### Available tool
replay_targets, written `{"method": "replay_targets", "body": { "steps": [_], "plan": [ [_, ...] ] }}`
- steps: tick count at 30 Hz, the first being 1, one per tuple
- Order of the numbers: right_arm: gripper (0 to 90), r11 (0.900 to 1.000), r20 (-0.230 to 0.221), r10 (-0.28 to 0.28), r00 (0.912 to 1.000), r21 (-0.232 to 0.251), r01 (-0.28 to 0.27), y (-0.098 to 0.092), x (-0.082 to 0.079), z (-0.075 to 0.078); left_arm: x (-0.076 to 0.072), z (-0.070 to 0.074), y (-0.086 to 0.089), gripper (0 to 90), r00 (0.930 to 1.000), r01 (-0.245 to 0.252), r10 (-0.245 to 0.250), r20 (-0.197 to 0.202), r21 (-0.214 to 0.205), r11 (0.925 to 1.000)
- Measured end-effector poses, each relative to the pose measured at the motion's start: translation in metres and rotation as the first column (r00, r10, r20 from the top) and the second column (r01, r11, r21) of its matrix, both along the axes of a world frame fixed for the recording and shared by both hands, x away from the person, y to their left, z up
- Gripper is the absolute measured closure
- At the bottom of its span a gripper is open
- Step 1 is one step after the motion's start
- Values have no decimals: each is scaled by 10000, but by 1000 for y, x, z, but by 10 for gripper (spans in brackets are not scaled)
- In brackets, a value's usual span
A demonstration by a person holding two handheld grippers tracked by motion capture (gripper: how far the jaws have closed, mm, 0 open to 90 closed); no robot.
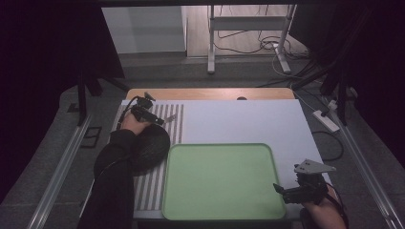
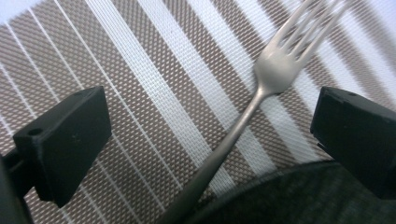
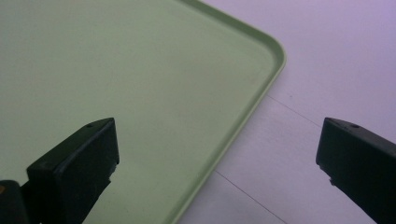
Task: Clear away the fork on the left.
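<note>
left claw [image 2: 210, 135]: jaws wide apart, gripping nothing | fork [image 2: 261, 93]: flat on the striped placemat [image 2: 140, 93], handle between the jaws (touching neither), beside a dark plate [image 2: 289, 196] | right claw [image 3: 217, 163]: jaws wide apart, empty, over the green tray [image 3: 116, 60] corner on the desk [image 3: 336, 56]

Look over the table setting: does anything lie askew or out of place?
The fork lies diagonally across the striped placemat, its handle running under the dark plate's rim. The green tray sits square.

left gripper [image 1: 165, 119] fingers apart; right gripper [image 1: 282, 191] likewise
</note>
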State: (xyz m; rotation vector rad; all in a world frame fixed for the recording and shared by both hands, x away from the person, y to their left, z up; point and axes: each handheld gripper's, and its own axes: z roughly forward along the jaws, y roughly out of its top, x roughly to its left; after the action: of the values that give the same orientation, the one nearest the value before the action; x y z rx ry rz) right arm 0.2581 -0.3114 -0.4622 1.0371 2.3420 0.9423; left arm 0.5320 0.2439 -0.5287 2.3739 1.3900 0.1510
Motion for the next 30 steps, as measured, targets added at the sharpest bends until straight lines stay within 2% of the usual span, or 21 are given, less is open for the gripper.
{"method": "replay_targets", "body": {
  "steps": [2, 6, 8, 11, 15, 16, 17, 19, 20, 21, 23, 25, 30],
  "plan": [
    [0, 10000, 0, 6, 10000, 3, -6, 0, 0, 0, 0, -1, -1, 0, 10000, -1, 0, 87, 116, 9999],
    [0, 10000, -14, 20, 10000, 9, -20, 0, 0, 0, 1, 0, -1, 6, 10000, 30, -30, 20, 260, 9997],
    [0, 10000, -10, 25, 10000, 1, -25, 0, 0, 0, 2, 3, 0, 65, 10000, 48, -48, -9, 499, 9987],
    [0, 10000, 7, 45, 10000, 2, -45, 0, 0, 0, 3, 6, 6, 179, 9998, 196, -194, -28, 508, 9985],
    [0, 10000, -5, 37, 10000, 0, -37, 0, 0, 0, 0, 8, 19, 372, 9995, 191, -197, 229, 282, 9994],
    [0, 10000, -7, 38, 10000, 6, -38, 0, 0, 0, -1, 8, 23, 372, 9995, 131, -136, 295, 171, 9998],
    [0, 10000, -10, 34, 10000, 11, -34, 0, 0, 0, -2, 8, 27, 501, 9993, 36, -39, 374, 81, 10000],
    [0, 10000, -9, 41, 10000, 8, -41, 0, 0, 0, -4, 8, 36, 615, 9988, -170, 174, 453, -96, 9998],
    [0, 10000, -9, 41, 10000, 8, -41, 0, 0, 0, -5, 7, 40, 615, 9983, -273, 282, 518, -174, 9995],
    [0, 10000, -21, 34, 10000, 2, -34, 0, 0, 0, -7, 6, 44, 720, 9973, -405, 416, 612, -182, 9990],
    [0, 10000, -27, 35, 10000, -10, -35, 0, 0, 0, -8, 6, 45, 803, 9966, -460, 469, 671, -161, 9988],
    [0, 10000, -26, 37, 10000, -3, -37, 0, 0, 0, -9, 7, 46, 821, 9973, -289, 295, 677, -102, 9995],
    [0, 10000, -24, 32, 10000, -8, -32, 0, 0, 0, -10, 7, 46, 840, 9974, -266, 271, 665, -78, 9996]
  ]
}}
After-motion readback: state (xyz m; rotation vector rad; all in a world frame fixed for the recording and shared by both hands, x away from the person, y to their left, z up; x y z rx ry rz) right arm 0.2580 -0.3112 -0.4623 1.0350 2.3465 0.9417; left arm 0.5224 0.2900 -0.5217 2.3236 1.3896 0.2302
